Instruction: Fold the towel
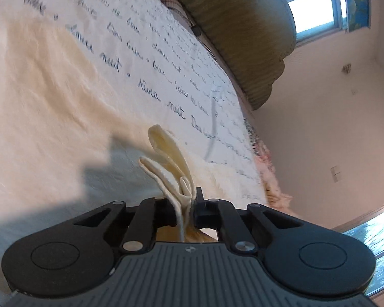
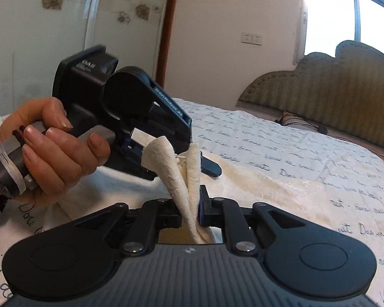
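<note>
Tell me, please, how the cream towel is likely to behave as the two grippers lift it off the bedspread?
Probably floppy: the towel bunches into loose folds where the right gripper pinches it. Likely light, since a small pinch in the left gripper holds its edge up. Its crinkled texture suggests it will not slip easily.

Cursive "nuit" on the bedspread (image 1: 130,58)

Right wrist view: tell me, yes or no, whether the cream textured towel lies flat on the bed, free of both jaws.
No: the cream textured towel is bunched upright, pinched in the right gripper.
</note>
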Demonstrator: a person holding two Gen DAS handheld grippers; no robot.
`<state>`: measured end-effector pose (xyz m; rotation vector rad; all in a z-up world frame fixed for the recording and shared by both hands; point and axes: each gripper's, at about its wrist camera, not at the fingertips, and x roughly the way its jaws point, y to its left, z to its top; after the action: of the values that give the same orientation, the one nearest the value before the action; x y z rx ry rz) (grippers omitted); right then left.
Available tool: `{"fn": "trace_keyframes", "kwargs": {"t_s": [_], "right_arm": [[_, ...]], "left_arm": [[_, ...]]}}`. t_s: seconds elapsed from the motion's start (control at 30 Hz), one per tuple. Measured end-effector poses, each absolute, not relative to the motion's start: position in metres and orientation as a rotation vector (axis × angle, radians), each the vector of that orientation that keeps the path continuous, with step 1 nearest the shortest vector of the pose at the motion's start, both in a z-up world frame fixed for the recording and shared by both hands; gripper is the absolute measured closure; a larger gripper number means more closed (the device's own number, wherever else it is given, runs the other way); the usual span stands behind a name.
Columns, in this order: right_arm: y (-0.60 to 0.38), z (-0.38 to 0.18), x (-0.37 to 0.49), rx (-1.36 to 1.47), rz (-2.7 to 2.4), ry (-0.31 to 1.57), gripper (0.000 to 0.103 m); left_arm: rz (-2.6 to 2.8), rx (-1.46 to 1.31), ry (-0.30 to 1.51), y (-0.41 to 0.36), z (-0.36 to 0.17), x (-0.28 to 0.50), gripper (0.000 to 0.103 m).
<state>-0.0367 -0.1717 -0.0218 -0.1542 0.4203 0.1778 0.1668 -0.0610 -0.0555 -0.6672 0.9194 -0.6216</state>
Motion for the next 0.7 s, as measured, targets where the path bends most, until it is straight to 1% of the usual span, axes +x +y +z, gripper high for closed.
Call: {"fn": "trace_keyframes", "kwargs": {"t_s": [0.1, 0.2, 0.3, 0.37, 0.47, 0.53, 0.6, 0.63, 0.7], "right_arm": [[-0.157, -0.024, -0.024, -0.159, 0.22, 0.441, 0.092], [-0.14, -0.027, -0.011, -0.158, 0.267, 0.459, 0.092], [-0.124, -0.029, 0.0, -0.177, 0.301, 0.458, 0.092], [-0.12, -0.029, 0.007, -0.168, 0.322, 0.46, 0.091], [-0.113, -0.029, 0.015, -0.157, 0.334, 0.458, 0.091], [-0.111, -0.031, 0.023, -0.147, 0.342, 0.471, 0.09], [-0.105, -0.036, 0.029, -0.168, 0.338, 0.527, 0.085], [-0.104, -0.037, 0.03, -0.181, 0.343, 0.549, 0.081], [-0.104, -0.034, 0.024, -0.204, 0.386, 0.563, 0.081]], "left_arm": [[-0.54, -0.383, 0.83, -0.063, -0.037, 0.156, 0.093], [-0.469, -0.197, 0.751, -0.057, -0.029, 0.145, 0.092], [-0.413, -0.099, 0.696, -0.051, -0.028, 0.138, 0.09], [-0.39, -0.088, 0.685, -0.048, -0.026, 0.14, 0.09], [-0.362, -0.056, 0.67, -0.045, -0.028, 0.143, 0.086], [-0.345, -0.007, 0.672, -0.048, -0.032, 0.144, 0.084], [-0.33, 0.044, 0.678, -0.054, -0.04, 0.144, 0.084], [-0.323, 0.075, 0.669, -0.058, -0.043, 0.142, 0.083], [-0.318, 0.12, 0.643, -0.062, -0.044, 0.138, 0.083]]}}
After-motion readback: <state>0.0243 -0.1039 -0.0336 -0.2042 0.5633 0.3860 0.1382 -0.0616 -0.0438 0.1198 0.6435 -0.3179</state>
